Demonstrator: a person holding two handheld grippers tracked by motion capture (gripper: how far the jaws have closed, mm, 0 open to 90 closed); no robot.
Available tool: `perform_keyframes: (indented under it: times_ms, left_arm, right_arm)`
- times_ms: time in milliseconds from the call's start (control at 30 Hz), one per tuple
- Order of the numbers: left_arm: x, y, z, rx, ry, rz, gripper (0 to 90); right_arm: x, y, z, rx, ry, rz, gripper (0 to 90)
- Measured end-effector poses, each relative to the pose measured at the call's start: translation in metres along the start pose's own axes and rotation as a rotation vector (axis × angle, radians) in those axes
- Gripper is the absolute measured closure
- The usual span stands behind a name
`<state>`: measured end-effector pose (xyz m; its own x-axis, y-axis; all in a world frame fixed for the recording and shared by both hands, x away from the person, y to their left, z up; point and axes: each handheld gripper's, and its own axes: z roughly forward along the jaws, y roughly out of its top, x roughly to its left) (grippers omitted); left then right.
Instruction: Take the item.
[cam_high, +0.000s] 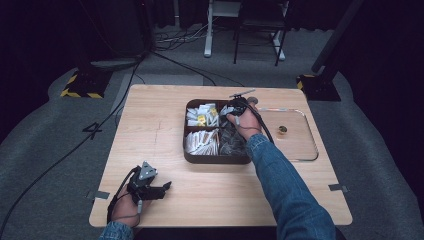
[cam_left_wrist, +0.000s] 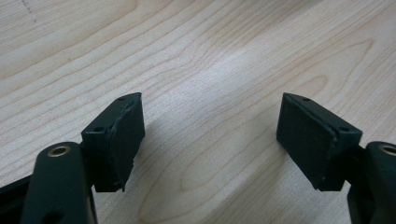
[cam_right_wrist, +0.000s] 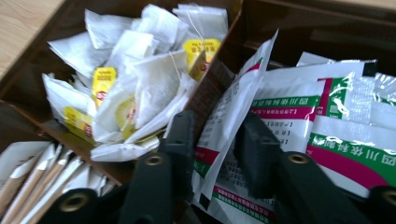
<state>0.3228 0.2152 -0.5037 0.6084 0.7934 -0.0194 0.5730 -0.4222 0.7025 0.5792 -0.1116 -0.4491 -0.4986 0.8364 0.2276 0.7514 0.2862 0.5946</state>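
Right gripper (cam_right_wrist: 212, 140) is down in the far-right compartment of the dark brown divided box (cam_high: 191, 156), jaws closed on one white sachet (cam_right_wrist: 233, 121). The sachet stands on edge between the jaws: white foil-type pack, green and magenta bands, small printed text on the face. More sachets of the same print (cam_right_wrist: 345, 116) lie flat beside it in that compartment.

The box sits at the middle of the tabletop (cam_high: 150, 135), toward the far edge. Far-left compartment holds tea bags (cam_right_wrist: 140, 79), white paper with yellow tags on strings. Near-left compartment holds slim white paper-wrapped sticks (cam_right_wrist: 32, 182). Near-right compartment holds dark packets (cam_high: 231, 142); can't tell what they are.

A clear tray (cam_high: 310, 150) sits just right of the box, a small round object (cam_high: 282, 130) on it.

Left gripper (cam_left_wrist: 210, 135) is near the tabletop's near-left corner, jaws wide apart, nothing between them, bare wood underneath. The left hand (cam_high: 125, 210) holds it low over the table.
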Motion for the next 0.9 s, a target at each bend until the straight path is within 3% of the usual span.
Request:
perform_keyframes:
  times_ms: [67, 267, 433, 900]
  left_arm:
    - [0.0, 0.0, 0.0, 0.0, 0.001, -0.001, 24.2]
    - [0.0, 0.0, 0.0, 0.0, 0.0, 0.0, 24.2]
    - [0.0, 0.0, 0.0, 0.0, 0.001, -0.001, 24.2]
    - [0.001, 0.001, 0.001, -0.002, 0.001, -0.005, 24.0]
  right_arm:
    - [0.001, -0.001, 0.003, 0.002, 0.009, 0.023, 75.0]
    - [0.002, 0.0, -0.001, 0.009, -0.031, 0.09, 86.2]
    - [0.0, 0.0, -0.008, -0.015, -0.034, 0.125, 87.0]
    - [-0.008, 0.004, -0.044, -0.113, 0.008, 0.092, 87.0]
